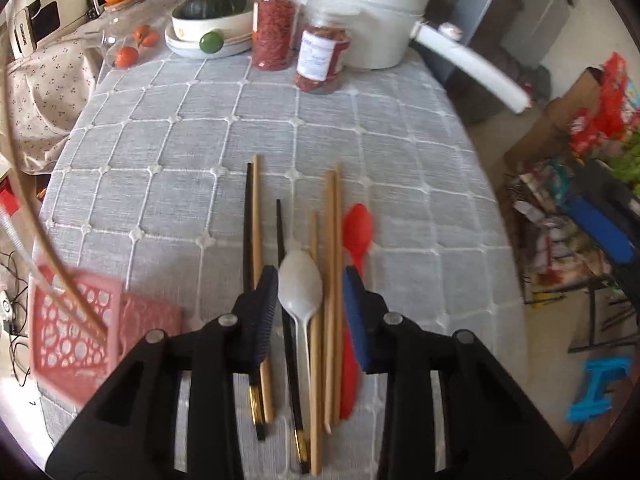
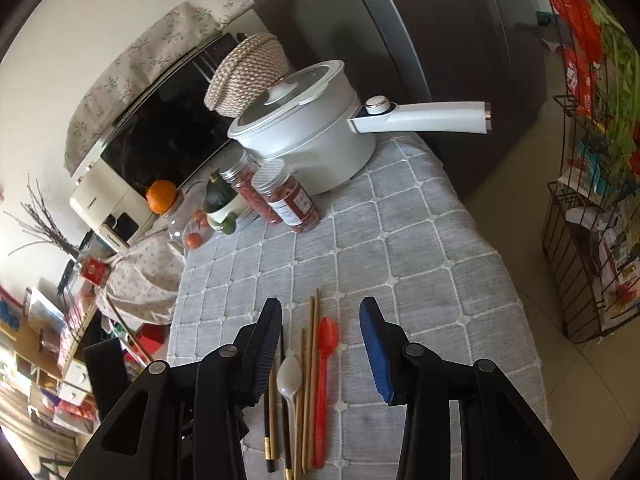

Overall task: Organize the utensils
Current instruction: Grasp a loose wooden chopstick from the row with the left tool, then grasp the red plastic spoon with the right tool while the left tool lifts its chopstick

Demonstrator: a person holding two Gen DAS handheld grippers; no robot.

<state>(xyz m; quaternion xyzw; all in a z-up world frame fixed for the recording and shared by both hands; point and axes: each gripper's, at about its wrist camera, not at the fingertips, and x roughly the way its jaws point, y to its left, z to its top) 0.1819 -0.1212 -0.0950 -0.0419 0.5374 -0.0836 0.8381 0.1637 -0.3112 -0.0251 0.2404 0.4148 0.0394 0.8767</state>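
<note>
White spoon (image 1: 300, 284), red spoon (image 1: 357, 232) and wooden and black chopsticks (image 1: 330, 280) lying side by side near the front of the desk (image 1: 200, 128), apparently laid out for sorting. Pink perforated basket (image 1: 74, 336) at the left edge, likely the destination. Left tongs (image 1: 310, 308) straddling the white spoon, released, not pressing. Right tongs (image 2: 320, 344) parted above the row, grasping nothing.

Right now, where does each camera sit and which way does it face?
Left wrist: on the left gripper, tilted steeply down at the white spoon and chopsticks; only its open fingers show.
Right wrist: on the right gripper, angled down across the table toward the white pot; only its open fingers show.
Shared: red spoon, utensil row, jars, pot.
</note>
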